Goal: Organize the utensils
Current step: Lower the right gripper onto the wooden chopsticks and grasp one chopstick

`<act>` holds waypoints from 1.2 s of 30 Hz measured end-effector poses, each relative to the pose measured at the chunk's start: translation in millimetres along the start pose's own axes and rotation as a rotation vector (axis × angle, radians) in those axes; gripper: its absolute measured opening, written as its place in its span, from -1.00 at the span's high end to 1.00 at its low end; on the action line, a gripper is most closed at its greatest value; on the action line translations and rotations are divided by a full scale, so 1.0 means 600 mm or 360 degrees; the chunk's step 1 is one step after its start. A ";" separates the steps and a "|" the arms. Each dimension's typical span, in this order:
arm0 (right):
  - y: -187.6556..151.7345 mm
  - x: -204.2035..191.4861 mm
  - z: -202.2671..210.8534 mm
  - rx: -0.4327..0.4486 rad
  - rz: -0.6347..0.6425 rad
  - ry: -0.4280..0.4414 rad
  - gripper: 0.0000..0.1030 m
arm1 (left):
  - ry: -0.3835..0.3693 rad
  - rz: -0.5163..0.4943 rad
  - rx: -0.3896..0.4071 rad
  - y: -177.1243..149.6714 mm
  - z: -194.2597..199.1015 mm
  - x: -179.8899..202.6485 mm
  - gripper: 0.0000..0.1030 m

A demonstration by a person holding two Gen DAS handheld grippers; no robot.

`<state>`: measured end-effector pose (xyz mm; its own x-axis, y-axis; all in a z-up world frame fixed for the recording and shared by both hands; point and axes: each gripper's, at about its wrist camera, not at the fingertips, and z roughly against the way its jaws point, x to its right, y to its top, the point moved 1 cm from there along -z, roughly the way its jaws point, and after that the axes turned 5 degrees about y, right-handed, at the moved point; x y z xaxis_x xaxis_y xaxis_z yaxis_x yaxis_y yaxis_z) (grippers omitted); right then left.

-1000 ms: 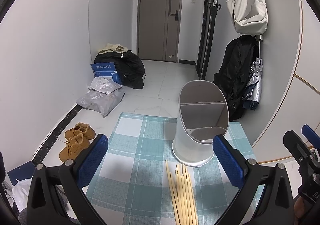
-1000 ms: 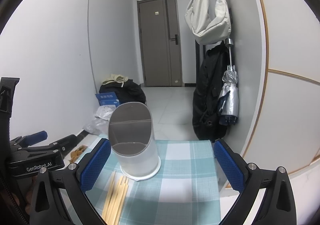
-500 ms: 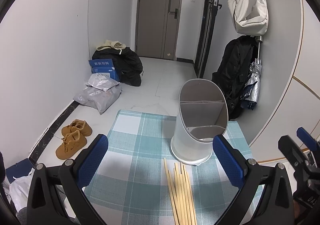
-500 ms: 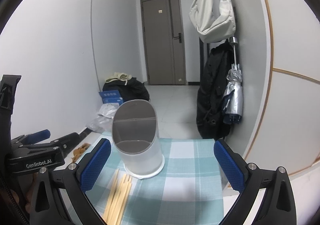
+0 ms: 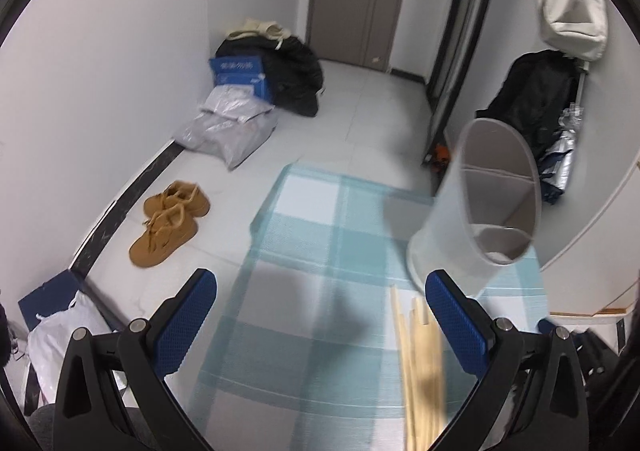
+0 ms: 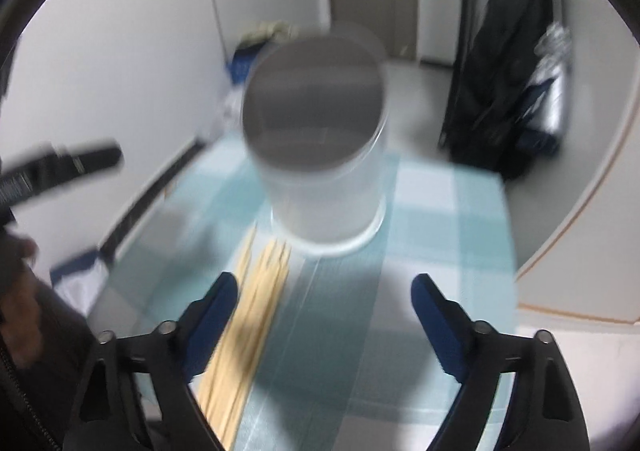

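We held the left gripper (image 5: 320,315) over the checked cloth (image 5: 320,243), its blue pads (image 5: 182,325) spread wide with nothing between them. The chopsticks (image 5: 420,363) lay in a loose bundle on the cloth, just inside the right-hand pad, their far ends close to the foot of the holder (image 5: 480,203), which stood upright on the cloth with dividers showing inside. Our right gripper (image 6: 324,307) was likewise spread and empty above the cloth (image 6: 440,211). In its blurred view the chopsticks (image 6: 252,311) ran beside its left pad toward the holder (image 6: 320,139) ahead. Brown shoes (image 5: 168,223) sat on the floor.
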<state>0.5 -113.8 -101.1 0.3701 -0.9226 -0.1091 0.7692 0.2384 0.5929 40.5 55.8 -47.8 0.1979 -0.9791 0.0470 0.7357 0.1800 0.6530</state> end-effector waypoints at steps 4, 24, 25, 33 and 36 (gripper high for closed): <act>-0.013 -0.013 -0.050 -0.0172 0.0038 -0.0003 -0.36 | 0.0024 0.0020 -0.0029 0.003 -0.009 -0.011 -0.97; -0.020 -0.026 -0.119 -0.0366 0.0101 -0.0104 0.17 | 0.0013 0.0110 -0.0092 0.012 -0.027 -0.048 -0.97; -0.018 -0.031 -0.125 -0.0380 0.0109 -0.0111 0.27 | 0.0021 0.0109 -0.0088 0.013 -0.027 -0.049 -0.97; -0.002 -0.042 -0.133 -0.0435 0.0156 -0.0066 0.86 | 0.0062 0.0134 -0.0102 0.012 -0.030 -0.065 -0.97; -0.015 -0.032 -0.121 -0.0463 0.0162 -0.0034 0.89 | 0.0059 0.0149 -0.0110 0.011 -0.030 -0.071 -0.97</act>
<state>24.5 -76.0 -162.1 0.4442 -0.8949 -0.0419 0.8467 0.4040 0.3463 48.5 100.2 -59.2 0.2907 -0.9538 0.0762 0.7555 0.2777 0.5933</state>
